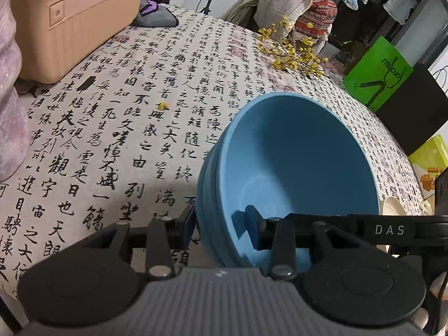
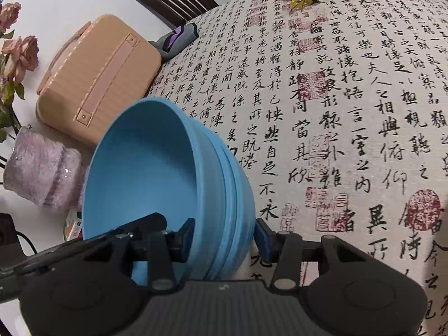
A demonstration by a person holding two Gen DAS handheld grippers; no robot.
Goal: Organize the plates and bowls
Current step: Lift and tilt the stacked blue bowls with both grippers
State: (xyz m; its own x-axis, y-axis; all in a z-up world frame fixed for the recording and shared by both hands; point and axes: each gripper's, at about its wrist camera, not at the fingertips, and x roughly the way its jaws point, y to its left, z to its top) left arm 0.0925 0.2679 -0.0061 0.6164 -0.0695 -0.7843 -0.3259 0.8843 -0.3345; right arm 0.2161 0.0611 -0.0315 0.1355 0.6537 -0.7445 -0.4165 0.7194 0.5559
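Bowls [image 1: 294, 162], a nested stack of blue ones, fill the lower centre of both wrist views, tilted and seemingly lifted clear of the calligraphy tablecloth [image 1: 134, 117]. The left gripper [image 1: 221, 229] clamps one side of the stack's wall, one pad outside and the other inside the top bowl; the right gripper [image 2: 225, 236] pinches the opposite side the same way, so both sets of jaws are closed on the stack.

Judging by the layered rims, several bowls share the two grips, and the pads bite only near the rim. If the two hands drift apart or turn unevenly, the stack could twist out of one pinch and swing from the other. The lower bowls hang mainly by friction, so a tilt steeper than this might let one slide free onto the cloth. In the left view's upper left a peach case [image 1: 72, 19] stands near, and yellow flower sprigs [image 1: 291, 53] lie at upper right; a wide swing could clip either.
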